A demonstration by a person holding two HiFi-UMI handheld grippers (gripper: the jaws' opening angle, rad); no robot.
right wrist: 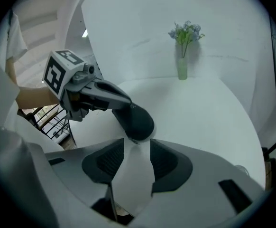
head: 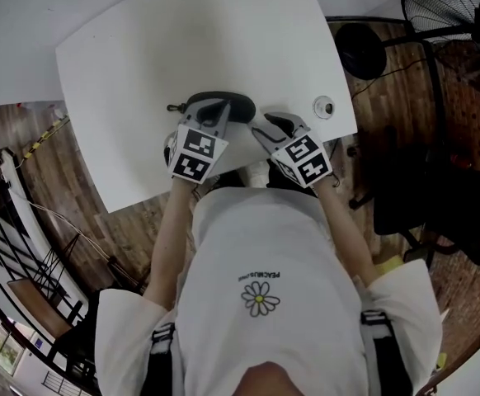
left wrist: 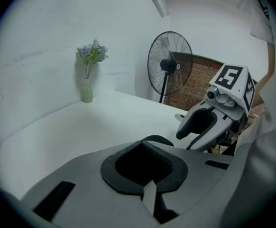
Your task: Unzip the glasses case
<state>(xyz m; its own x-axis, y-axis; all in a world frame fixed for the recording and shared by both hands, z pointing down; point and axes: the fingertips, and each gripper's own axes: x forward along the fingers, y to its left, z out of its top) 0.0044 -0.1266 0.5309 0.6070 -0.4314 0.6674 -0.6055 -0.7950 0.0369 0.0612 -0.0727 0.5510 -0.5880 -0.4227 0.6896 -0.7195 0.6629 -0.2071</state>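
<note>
The dark oval glasses case [head: 238, 104] lies on the white table [head: 141, 56] just in front of me. My left gripper [head: 220, 112] is shut, its fingertips resting on the case's top; whether they pinch an edge of it I cannot tell. In the right gripper view the left gripper [right wrist: 126, 103] meets the case [right wrist: 139, 122] from the left. My right gripper [right wrist: 137, 158] is open, with bare table between its pads and the case's near end just beyond its tips. In the left gripper view only a sliver of the case [left wrist: 158, 139] shows past the shut jaws.
A small round fitting [head: 323, 106] sits in the table near its right edge. A green vase of flowers [right wrist: 182, 65] stands at the far side by the wall. A standing fan [left wrist: 169, 65] and a dark chair [head: 438, 205] stand off the table's right. The table's near edge is close to my body.
</note>
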